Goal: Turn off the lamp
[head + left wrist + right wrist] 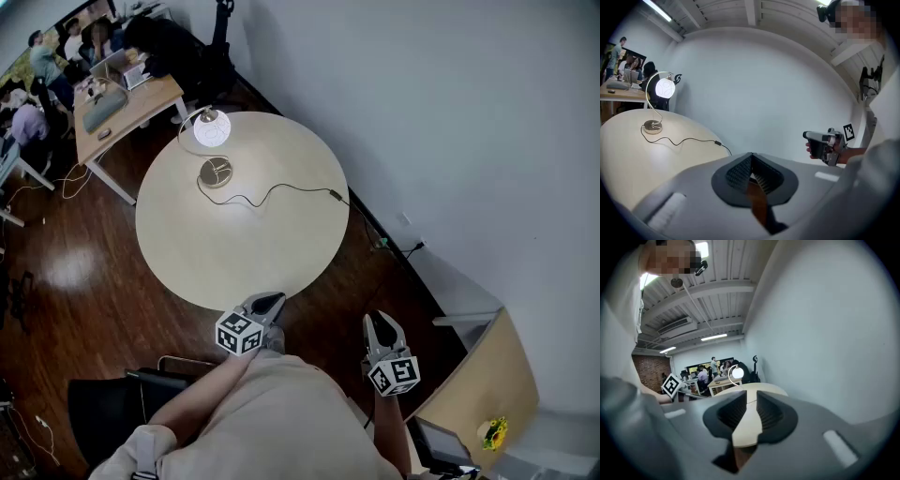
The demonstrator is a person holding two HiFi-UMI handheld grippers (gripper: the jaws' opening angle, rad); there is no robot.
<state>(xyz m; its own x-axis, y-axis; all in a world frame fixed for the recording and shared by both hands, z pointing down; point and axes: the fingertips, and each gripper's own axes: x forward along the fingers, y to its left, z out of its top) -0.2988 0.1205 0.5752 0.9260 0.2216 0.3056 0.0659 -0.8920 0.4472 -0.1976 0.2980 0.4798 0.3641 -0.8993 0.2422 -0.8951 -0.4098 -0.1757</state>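
- Two tools are hovering at the near edge of the round counter (234, 248), above the dark wooden floor (84, 272), and neither one is carrying anything.
- My left tool (266, 302) is clenched. In the left gripper view its two ribbed pads are meeting at the tips, and nothing is lying between them.
- My right tool (382, 325) is released. In the right gripper view its jaws are standing a little apart, and through the gap I am seeing only the pale counter top.
- The lamp (212, 129) is standing on the far side of the round counter, well apart from both tools. It is glowing bright white, so it is not yet turned off.
- Its round base (216, 172) is resting flat on the counter, just on the near side of the glowing head.
- A thin black cable (272, 192) is running from the base across the counter toward the wall (450, 112). A small dark block (335, 195) on this cable is lying near the counter's rim on that side.
- Beyond the lamp, some people (42, 61) are sitting around a rectangular counter (131, 103).
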